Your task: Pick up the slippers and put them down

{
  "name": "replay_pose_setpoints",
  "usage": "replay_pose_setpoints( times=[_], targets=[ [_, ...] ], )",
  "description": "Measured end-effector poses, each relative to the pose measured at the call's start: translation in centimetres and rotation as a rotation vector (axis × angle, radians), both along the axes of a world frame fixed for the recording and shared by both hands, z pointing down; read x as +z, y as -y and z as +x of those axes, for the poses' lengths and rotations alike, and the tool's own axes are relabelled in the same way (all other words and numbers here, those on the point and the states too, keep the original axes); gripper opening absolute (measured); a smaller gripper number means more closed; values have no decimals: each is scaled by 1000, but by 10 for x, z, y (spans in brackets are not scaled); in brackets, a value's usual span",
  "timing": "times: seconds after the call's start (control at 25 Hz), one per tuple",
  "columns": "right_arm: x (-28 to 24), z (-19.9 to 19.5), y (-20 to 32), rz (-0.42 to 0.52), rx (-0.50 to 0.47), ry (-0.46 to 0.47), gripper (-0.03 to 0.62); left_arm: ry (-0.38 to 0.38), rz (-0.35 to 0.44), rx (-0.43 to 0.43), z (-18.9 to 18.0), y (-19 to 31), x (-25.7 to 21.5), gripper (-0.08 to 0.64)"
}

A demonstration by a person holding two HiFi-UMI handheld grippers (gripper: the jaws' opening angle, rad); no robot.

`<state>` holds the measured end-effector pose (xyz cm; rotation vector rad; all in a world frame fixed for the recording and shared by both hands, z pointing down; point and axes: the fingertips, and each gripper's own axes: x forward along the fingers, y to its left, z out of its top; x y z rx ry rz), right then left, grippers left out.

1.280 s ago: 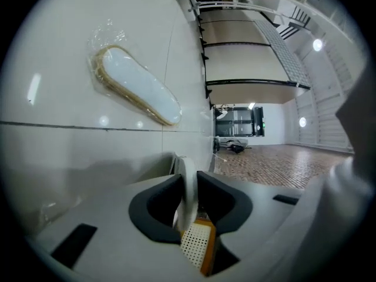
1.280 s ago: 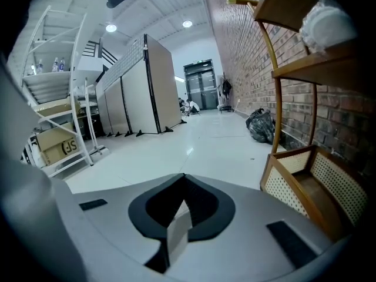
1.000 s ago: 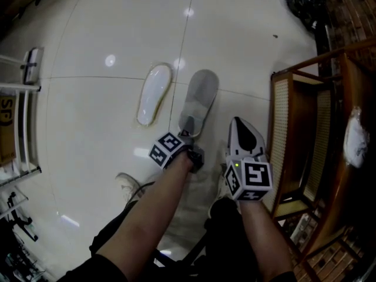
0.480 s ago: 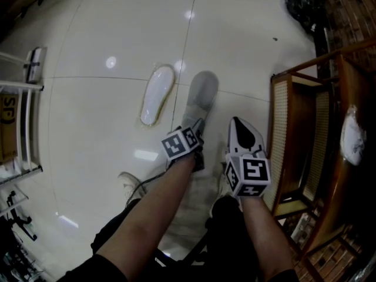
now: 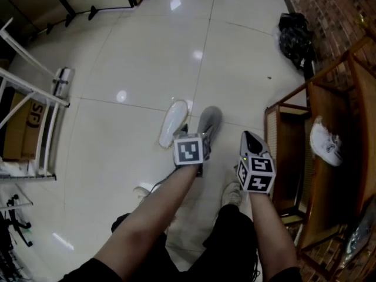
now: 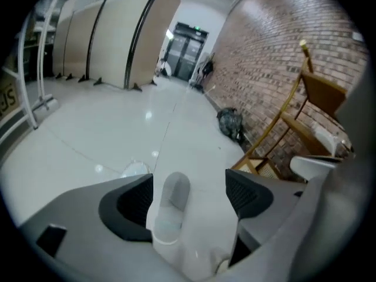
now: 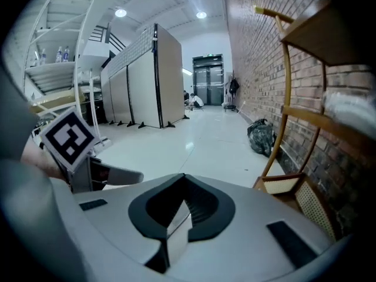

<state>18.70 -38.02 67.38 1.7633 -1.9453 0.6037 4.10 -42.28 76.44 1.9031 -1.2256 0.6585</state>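
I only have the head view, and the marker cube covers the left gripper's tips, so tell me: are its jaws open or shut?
Observer: Open. The left gripper view shows the left gripper with its jaws wide apart.
Operator: Anything between them?
Observer: Yes, the grey slipper lies between them. It sits off-centre and is not clamped.
Operator: And the other one?
Observer: The right gripper is shut, with its jaws together and nothing held.
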Motion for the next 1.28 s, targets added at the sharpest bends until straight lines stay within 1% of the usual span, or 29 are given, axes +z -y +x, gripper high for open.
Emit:
replay_pose_setpoints(
  times=[0.12, 0.16, 0.2, 0.36, 0.48, 0.52, 0.56, 0.64, 0.72, 0.8, 0.84, 0.88, 0.92, 0.96, 1.16, 1.28],
  targets=[
    [-56, -2, 7, 70, 9, -14, 9, 7, 233, 14, -15, 19, -75, 393],
    [-72, -2, 8, 94, 6, -22, 9, 16, 287, 20, -19, 23, -96, 393],
    [-87, -1, 7, 115, 5, -27, 9, 21, 322, 21, -22, 23, -115, 393],
    [-145, -4, -17, 207, 7, -8, 9, -7, 402, 12, -38, 6, -191, 393],
    [-193, -20, -40, 283, -28, -32, 9, -24, 511, 29, -52, -13, -261, 393],
    [-209, -25, -47, 307, -40, -42, 9, -34, 555, 21, -57, -19, -285, 345],
    [-225, -30, -53, 333, -50, -49, 9, -48, 598, 10, -62, -25, -307, 311],
    [-256, -38, -63, 387, -63, -47, 9, -72, 673, 6, -67, -38, -347, 308],
    [-284, -46, -77, 443, -70, -33, 9, -94, 748, 26, -70, -59, -382, 251],
    [-308, -56, -104, 501, -80, -17, 11, -117, 842, 52, -76, -93, -413, 127],
    [-318, -61, -119, 532, -87, -12, 9, -126, 889, 63, -80, -111, -425, 76],
    [-326, -66, -134, 560, -97, -12, 9, -134, 927, 72, -84, -128, -433, 52],
    [-332, -70, -147, 582, -106, -18, 9, -141, 954, 77, -89, -142, -437, 20],
    [-336, -74, -159, 598, -115, -28, 9, -146, 971, 78, -95, -155, -439, 5],
    [-347, -91, -209, 655, -163, -73, 9, -152, 1021, 52, -132, -204, -444, 5],
    [-352, -96, -236, 681, -185, -73, 9, -155, 1055, 55, -145, -233, -450, 5]
  ],
)
